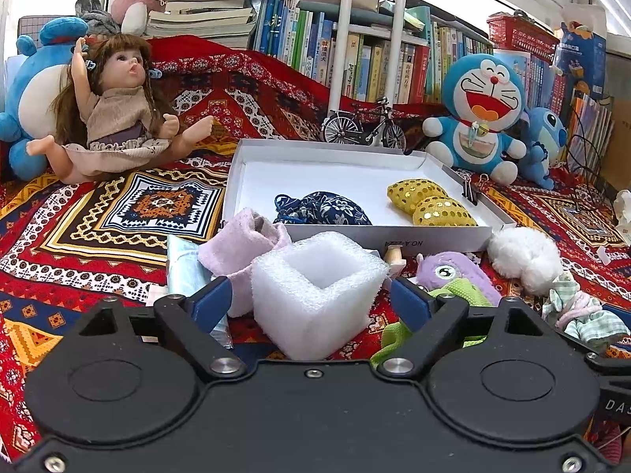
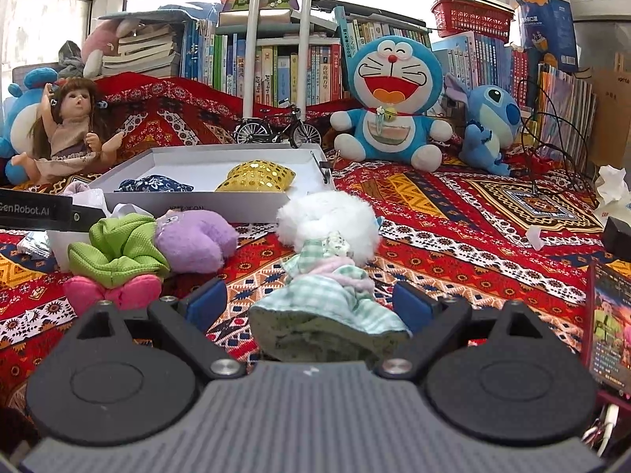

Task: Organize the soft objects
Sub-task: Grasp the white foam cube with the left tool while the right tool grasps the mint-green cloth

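Left wrist view puts a white foam cup (image 1: 315, 287) squarely between the spread blue pads of the left gripper (image 1: 311, 299), standing upright on the patterned cloth (image 1: 98, 228) just in front of the white tray (image 1: 394, 238). Neither pad touches the foam, so that gripper is released and framing the piece rather than holding it. A pink sock (image 1: 240, 248) leans against the cup on one side, and a green cloth (image 1: 453, 295) with a purple plush (image 1: 453, 272) lies close on the other.

Right wrist view shows the right gripper (image 2: 309, 303) likewise released, its pads either side of a small checked dress (image 2: 327, 299) lying on the cloth without touching it, with a white fluffy ball (image 2: 327, 216) just beyond it.

Already in the tray are a dark blue flowered pouch (image 1: 323, 207) and a gold sequin cushion (image 1: 430, 201), so the sorting looks partly done, with several soft pieces left outside. The step in hand seems to be the reach for the next pick. Closing gently on the foam should do, since it will likely squash; the sock may drag along if the pad catches it. Then a lift over the tray's near wall into the bare white floor between pouch and cushion.
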{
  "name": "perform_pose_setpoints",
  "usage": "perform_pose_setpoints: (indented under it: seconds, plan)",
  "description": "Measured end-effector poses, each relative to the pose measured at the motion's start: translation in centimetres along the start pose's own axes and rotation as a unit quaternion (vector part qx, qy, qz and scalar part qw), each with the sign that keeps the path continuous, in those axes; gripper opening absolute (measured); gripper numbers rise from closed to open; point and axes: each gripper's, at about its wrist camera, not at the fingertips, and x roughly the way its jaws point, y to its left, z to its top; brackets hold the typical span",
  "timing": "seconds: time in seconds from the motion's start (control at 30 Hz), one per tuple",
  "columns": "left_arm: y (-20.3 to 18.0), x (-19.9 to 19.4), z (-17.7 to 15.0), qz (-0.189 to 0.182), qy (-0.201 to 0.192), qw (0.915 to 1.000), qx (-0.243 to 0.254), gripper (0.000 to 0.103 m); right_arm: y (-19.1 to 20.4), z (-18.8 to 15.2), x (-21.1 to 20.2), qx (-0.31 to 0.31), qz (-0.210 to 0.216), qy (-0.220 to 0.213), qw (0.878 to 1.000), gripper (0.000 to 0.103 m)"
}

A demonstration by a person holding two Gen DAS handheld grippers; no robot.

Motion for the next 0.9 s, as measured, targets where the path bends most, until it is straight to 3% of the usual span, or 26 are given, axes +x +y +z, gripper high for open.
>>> perform_pose_setpoints:
  seconds: [0.77,0.9]
  plan:
    - [-0.02,0.68,-0.08,0.004,0.004,1.0000,-0.002,0.085,0.46,-0.43,-0.11,0.000,0.003,0.003,1.000,0.095]
    - [0.06,0.76,-0.08,0.004,0.005,1.0000,-0.003,0.080,0.49,-0.43,-0.18,-0.002,0.003,0.003,1.000,0.095]
